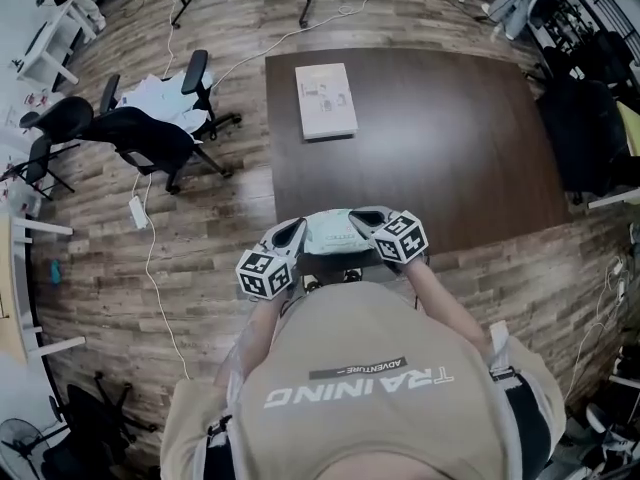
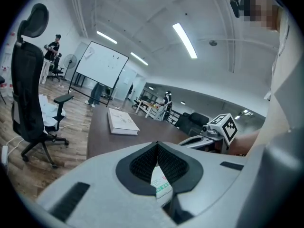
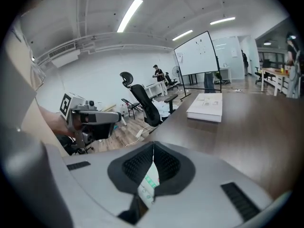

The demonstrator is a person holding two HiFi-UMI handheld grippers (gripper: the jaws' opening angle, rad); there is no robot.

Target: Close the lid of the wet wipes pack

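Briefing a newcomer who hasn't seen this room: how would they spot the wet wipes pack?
Find the dark brown table; at its near edge, just before the person, two claws meet. The wet wipes pack is the pale packet pinched between left claw and right claw, unlike the flat white book lying alone farther out.

In the head view, at lower middle, your left gripper (image 1: 296, 232) and right gripper (image 1: 366, 218) cover both ends of the wet wipes pack (image 1: 335, 233), so you cannot tell how its lid lies. In each gripper view only a sliver of the pack shows low between the pads (image 2: 142, 163), its print too small to read. The cover of the white book (image 1: 326, 100), upper middle on the table (image 1: 450, 148), is too small to read.
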